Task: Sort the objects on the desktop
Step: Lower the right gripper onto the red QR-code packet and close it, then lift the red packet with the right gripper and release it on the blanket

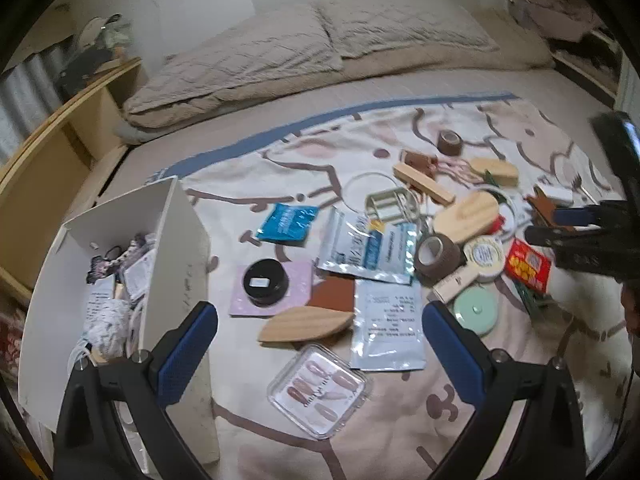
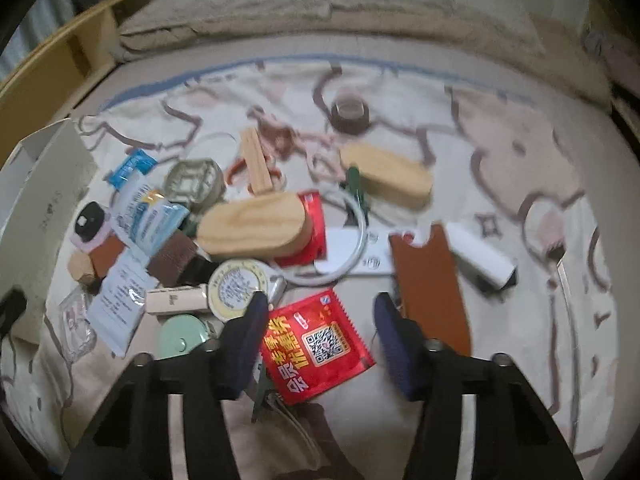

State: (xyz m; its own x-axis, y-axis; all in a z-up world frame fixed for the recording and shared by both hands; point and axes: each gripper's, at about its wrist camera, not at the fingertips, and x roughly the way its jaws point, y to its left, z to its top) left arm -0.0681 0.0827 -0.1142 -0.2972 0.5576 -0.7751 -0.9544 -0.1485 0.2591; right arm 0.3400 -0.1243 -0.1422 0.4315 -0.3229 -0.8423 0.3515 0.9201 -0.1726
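At lower centre of the right view, right gripper (image 2: 318, 336), jaws released, straddles a red sachet (image 2: 318, 338) on the blanket (image 2: 500, 160); left gripper (image 1: 320, 344), jaws released, hovers beside the white box (image 1: 176, 248).

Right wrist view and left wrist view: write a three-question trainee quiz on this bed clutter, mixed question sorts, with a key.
1. True or false: the white box already holds items.
2. Multiple choice: what lies between the right gripper's fingers?
A. a green round tin
B. a red packet
C. a brown tape roll
3. Short answer: what lies on the blanket between the left gripper's open fingers, nearest the camera?

Key
1. True.
2. B: the red packet with a square code lies between the open fingers; they do not yet press it.
3. The clear case of press-on nails.
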